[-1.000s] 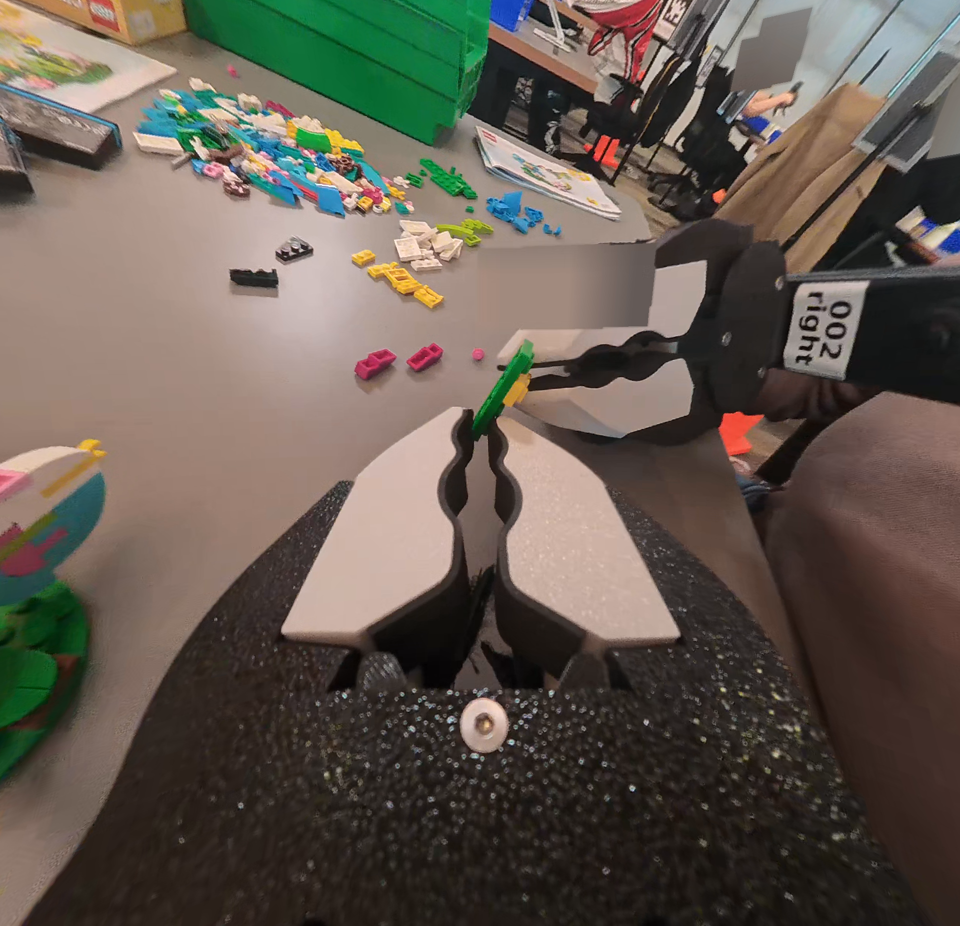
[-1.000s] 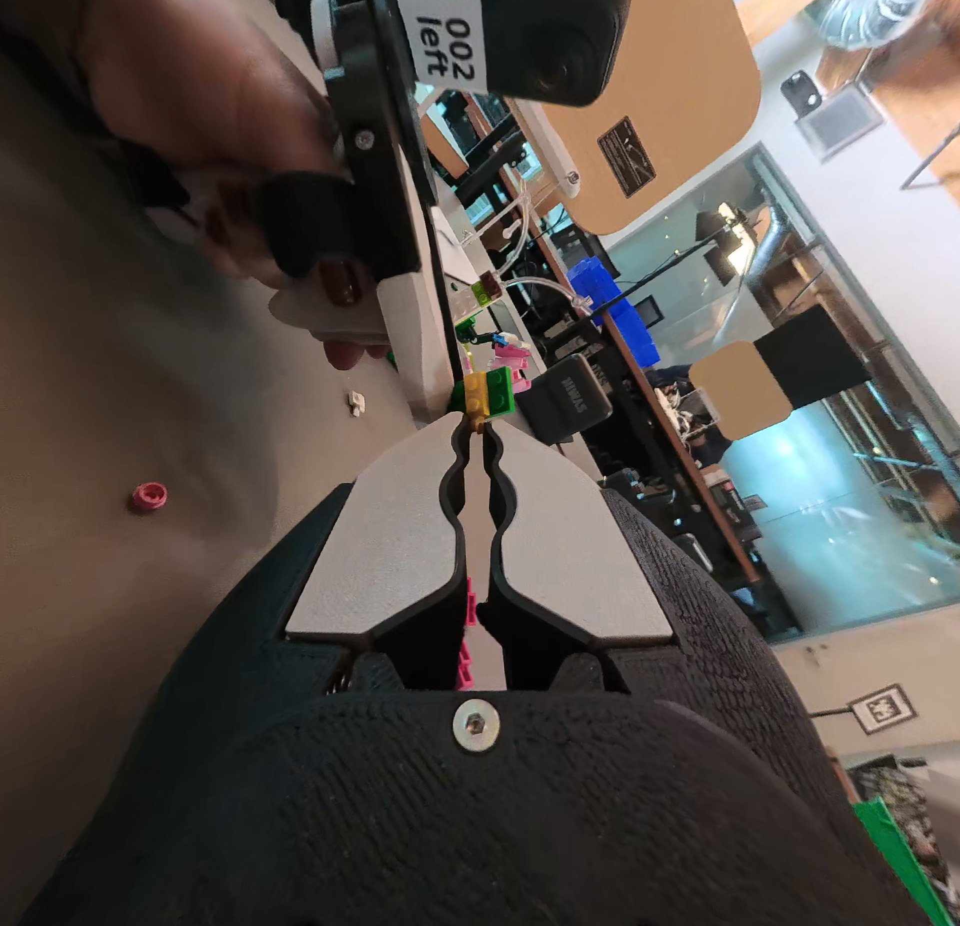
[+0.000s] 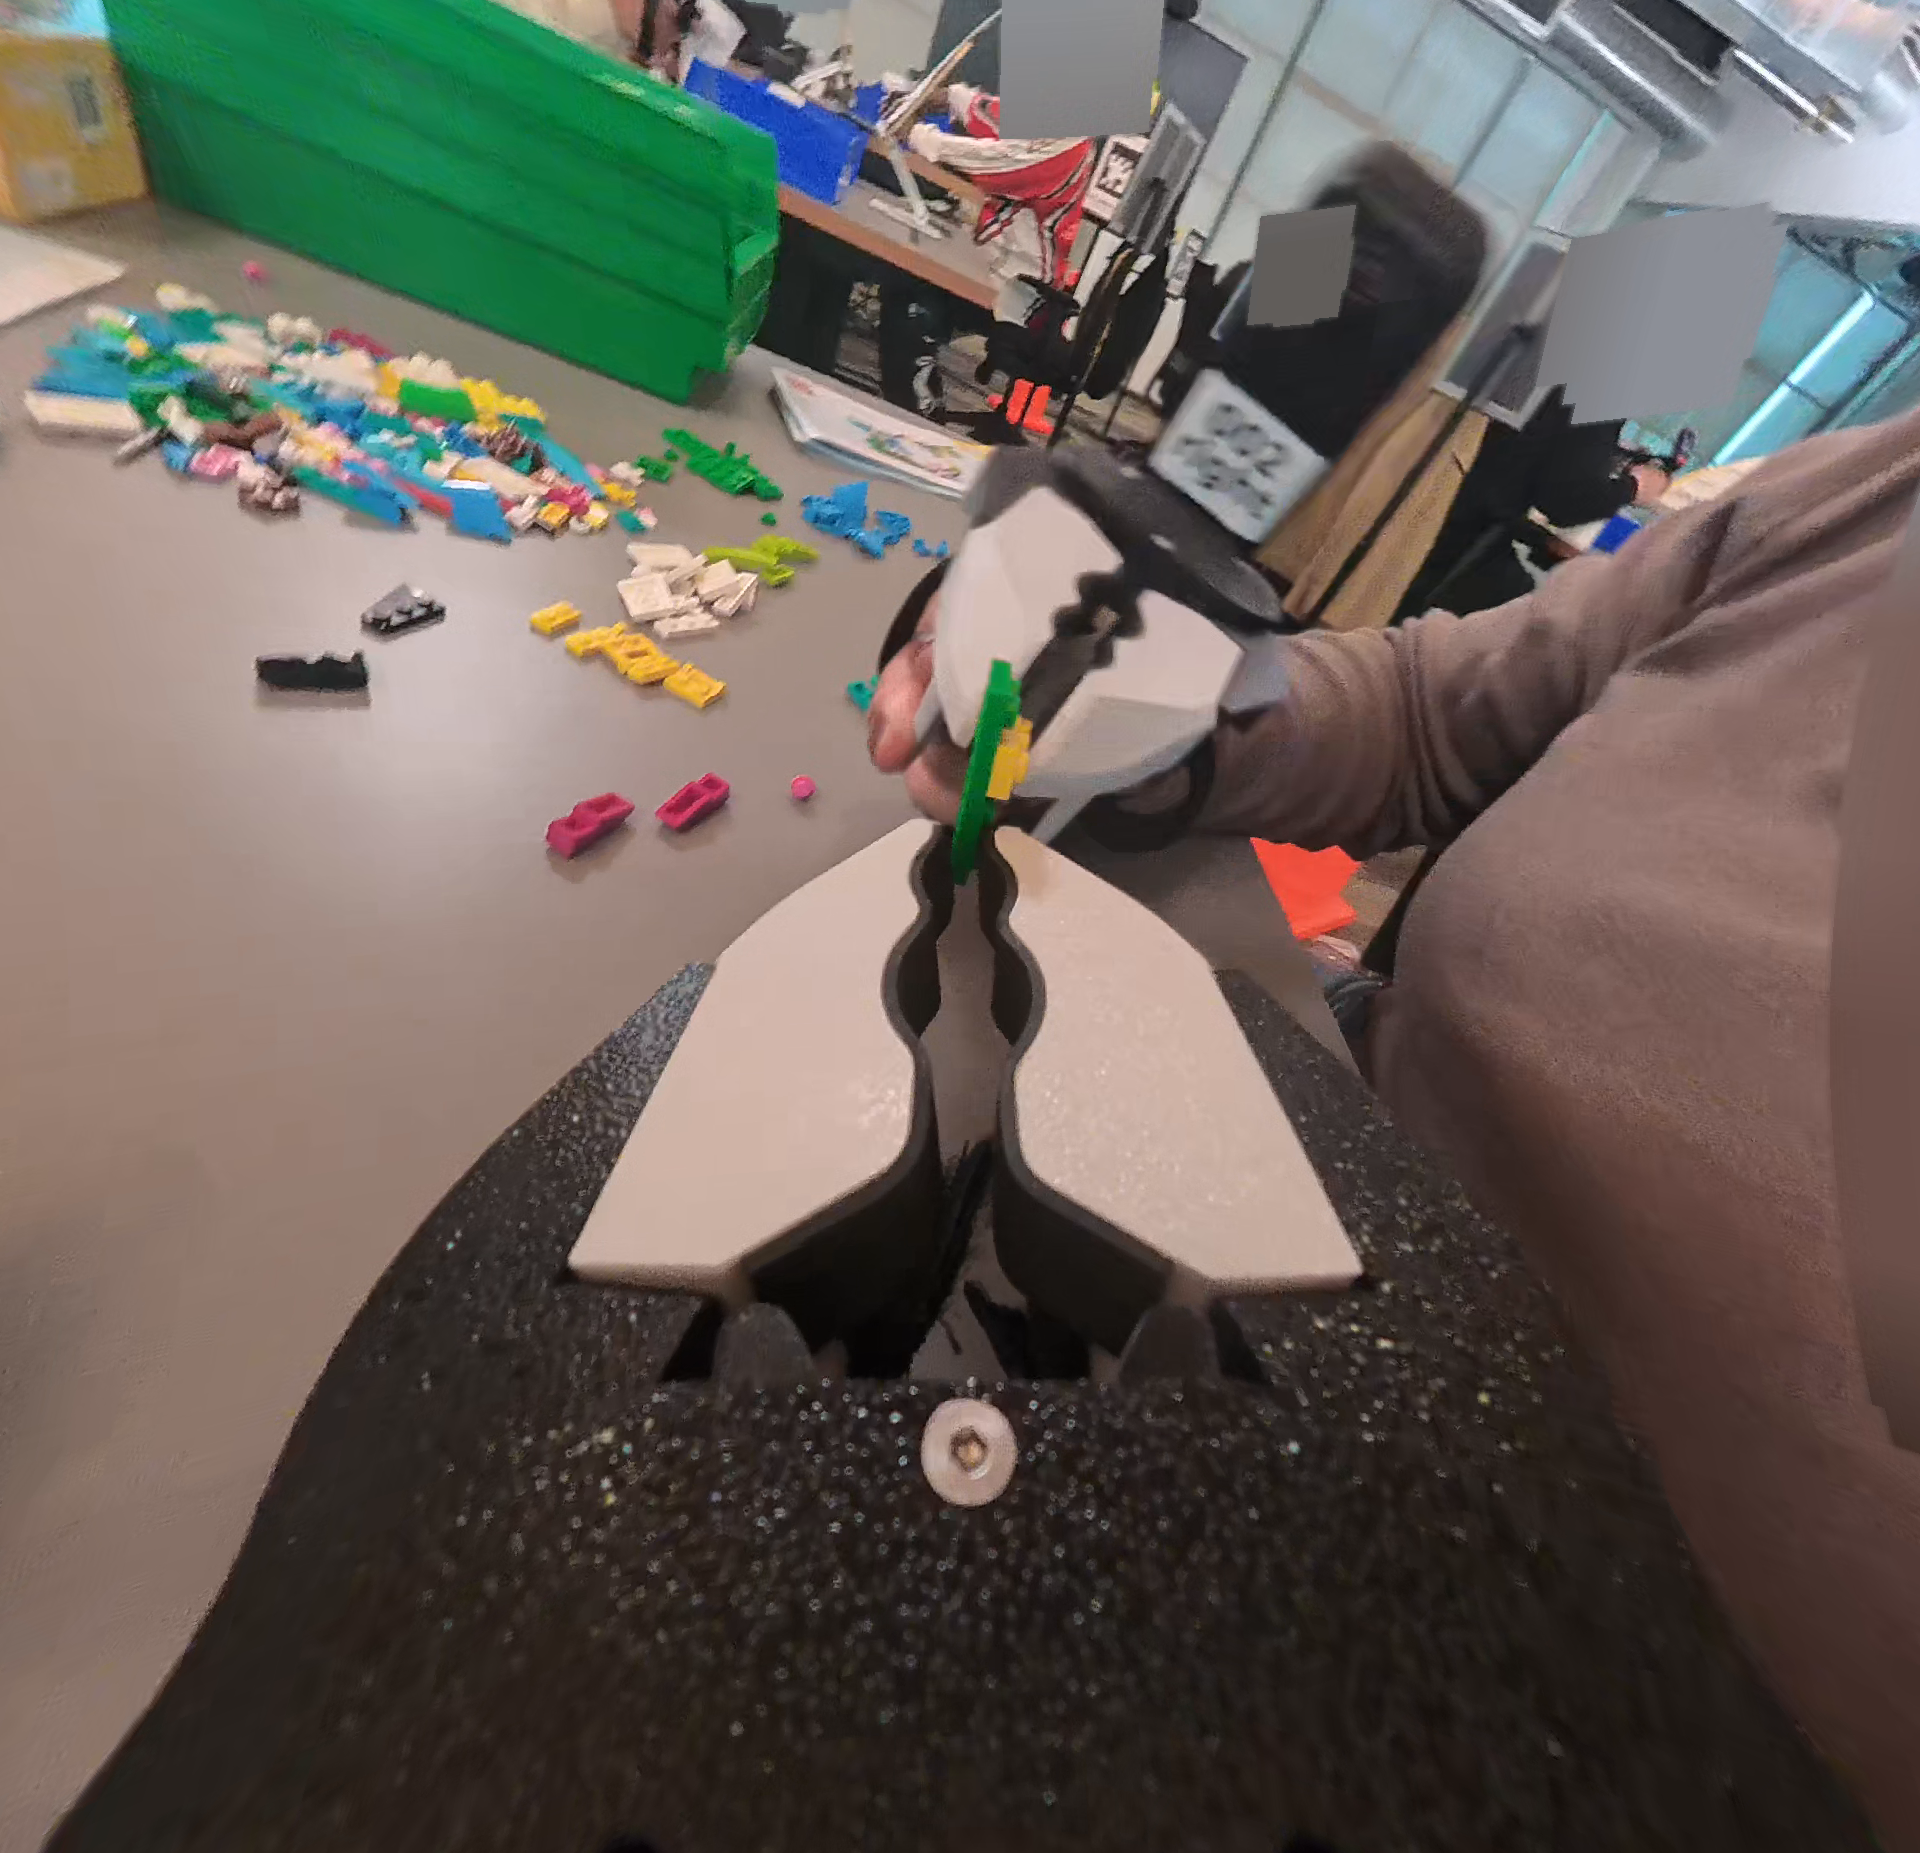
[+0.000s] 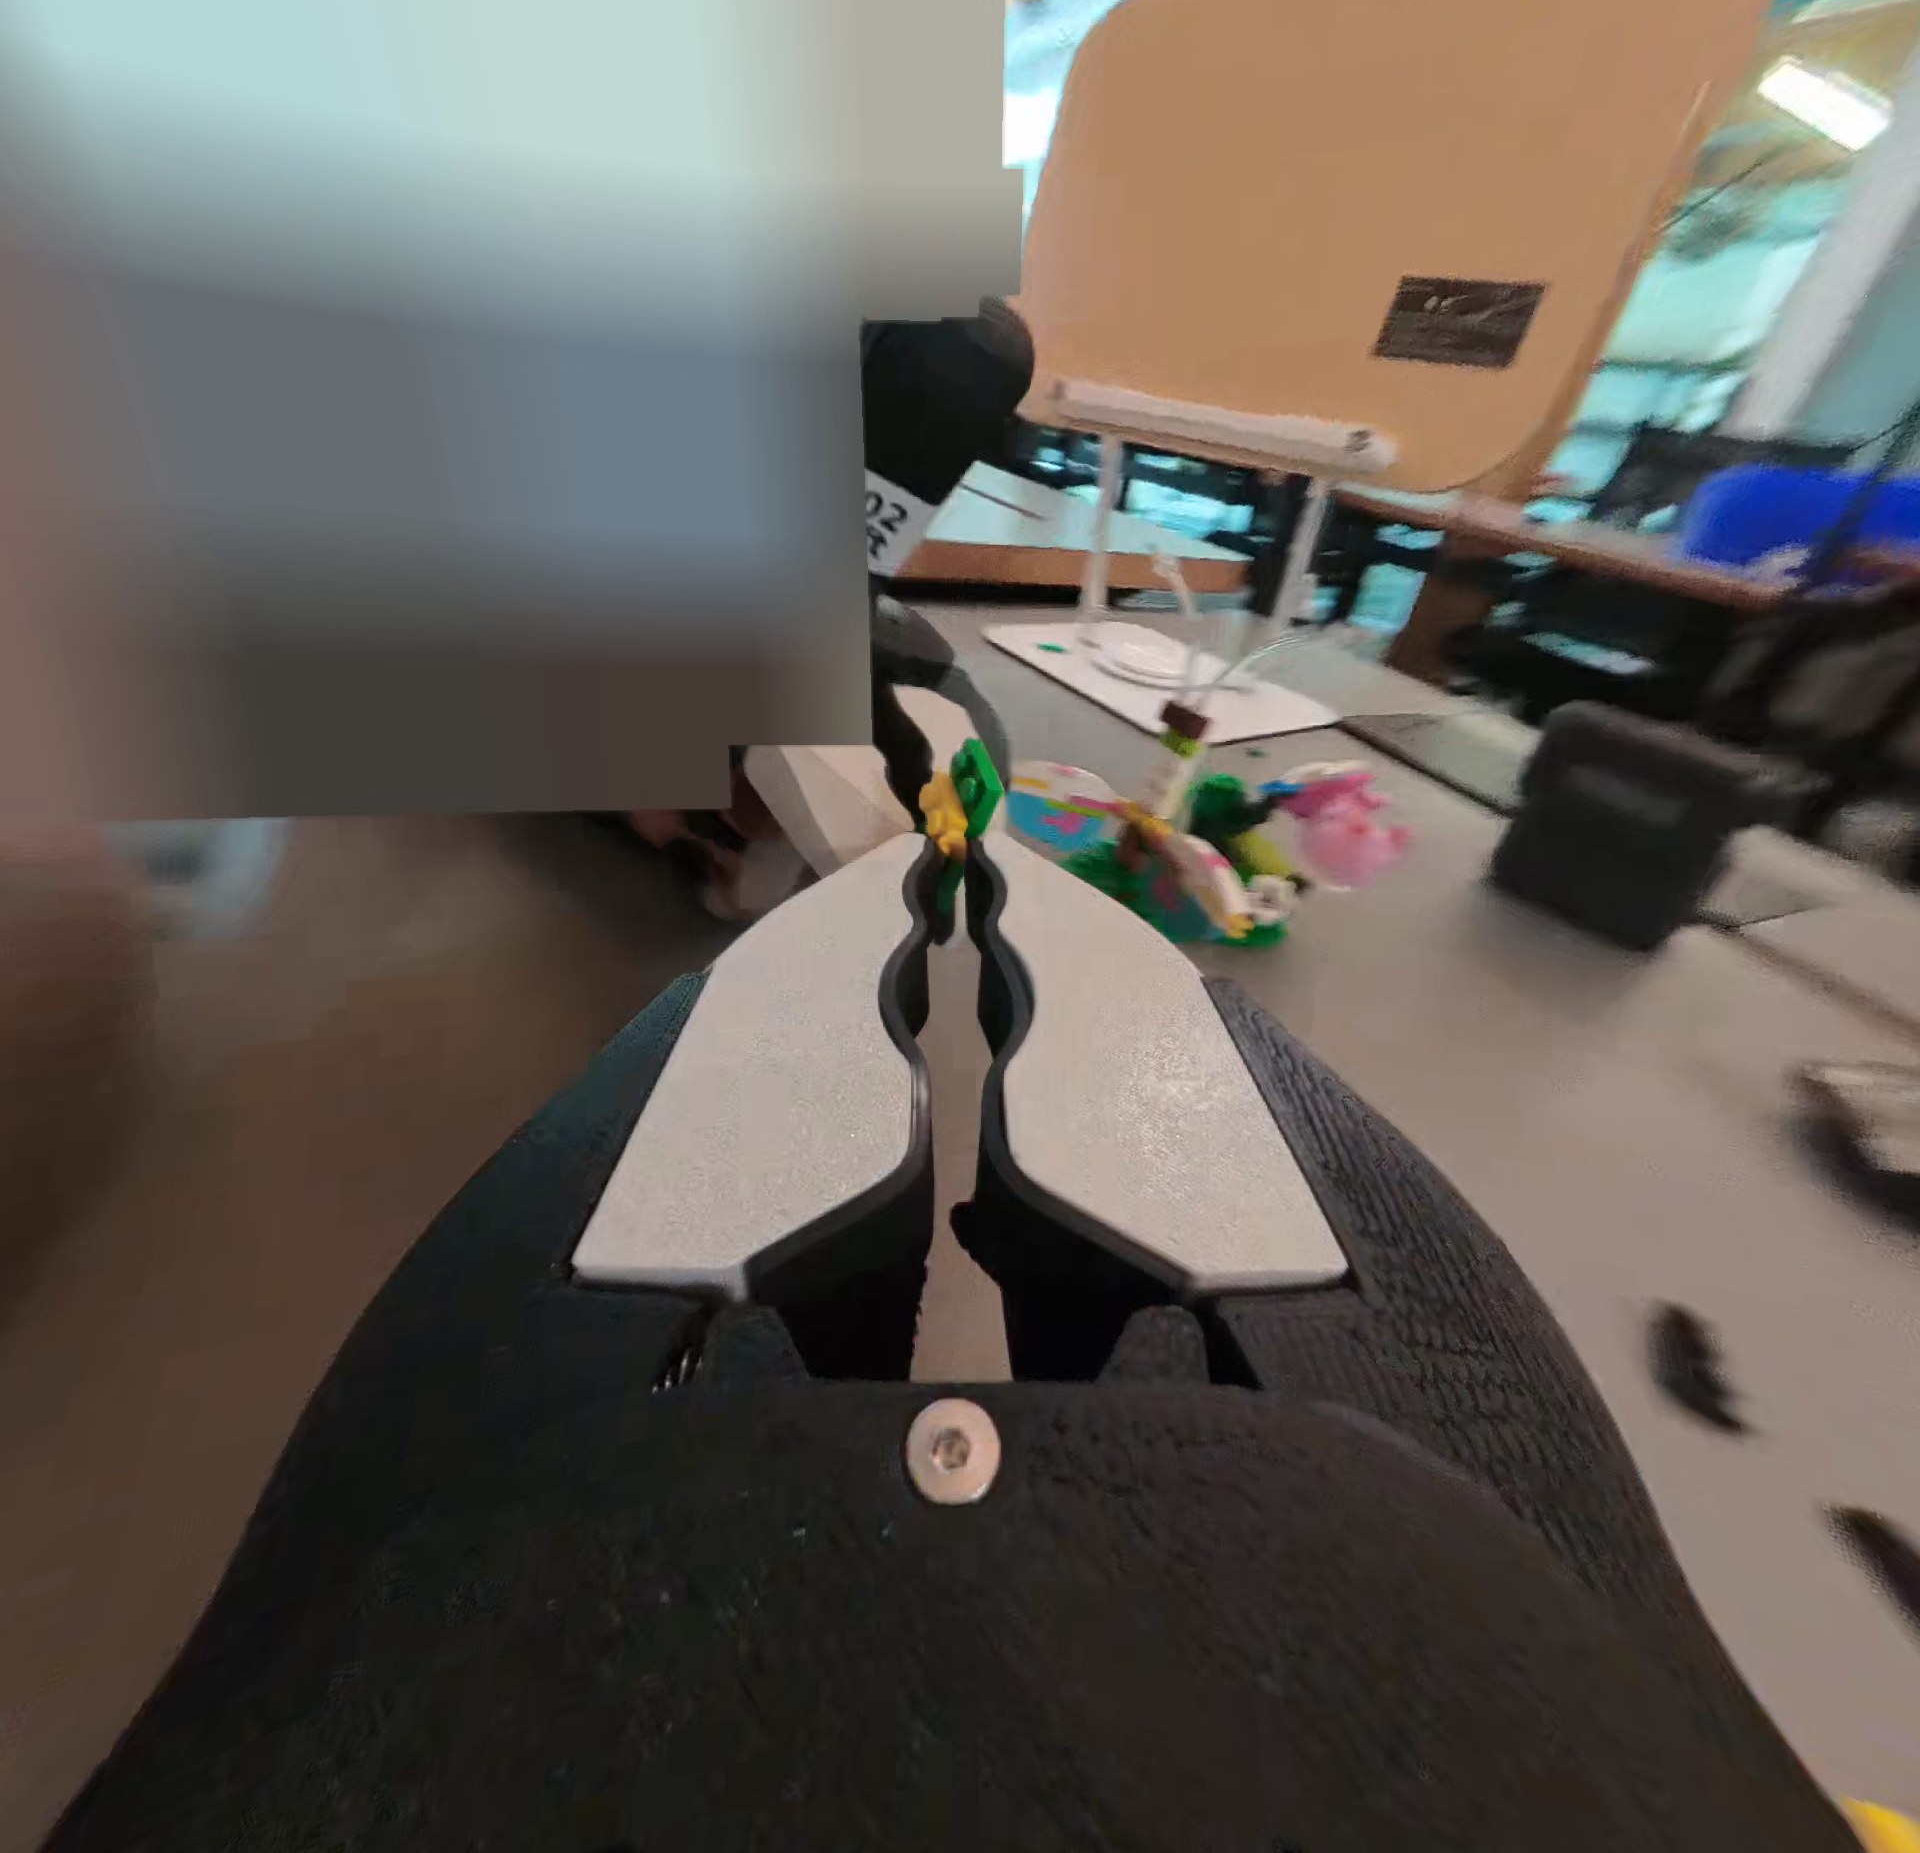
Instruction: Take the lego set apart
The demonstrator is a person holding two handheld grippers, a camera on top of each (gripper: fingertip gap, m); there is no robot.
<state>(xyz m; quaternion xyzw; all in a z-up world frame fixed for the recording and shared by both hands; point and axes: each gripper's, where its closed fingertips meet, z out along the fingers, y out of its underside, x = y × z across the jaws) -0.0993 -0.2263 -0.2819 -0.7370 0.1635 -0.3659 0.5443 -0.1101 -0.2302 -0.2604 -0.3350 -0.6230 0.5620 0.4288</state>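
Left wrist view: your left gripper (image 3: 968,863) is pinched shut on the lower edge of the thin flat green lego plate (image 3: 980,773), which stands nearly upright above the grey table (image 3: 312,972), held in the air between both tools. The right gripper (image 3: 1013,754) comes in from upper right and clamps the small yellow lego piece (image 3: 1010,759) stuck on the plate's right face. Loose sorted bricks (image 3: 312,432) lie well beyond, with two magenta bricks (image 3: 639,811) nearer. Right wrist view: the right tool's fingertips are closed around the yellow piece with the green plate just behind it; which of the two the pads bear on hardest is hard to tell here, since the frame is blurred. The partly built colourful lego model (image 4: 1174,847) stands on the table beyond. Judgement for this step: hold the left tool steady as the anchor and peel the yellow piece off by tilting the right tool away from the plate's face, not pulling straight. The grip on the plate edge looks shallow, so twist slowly; a jerk may flick either piece onto the table.
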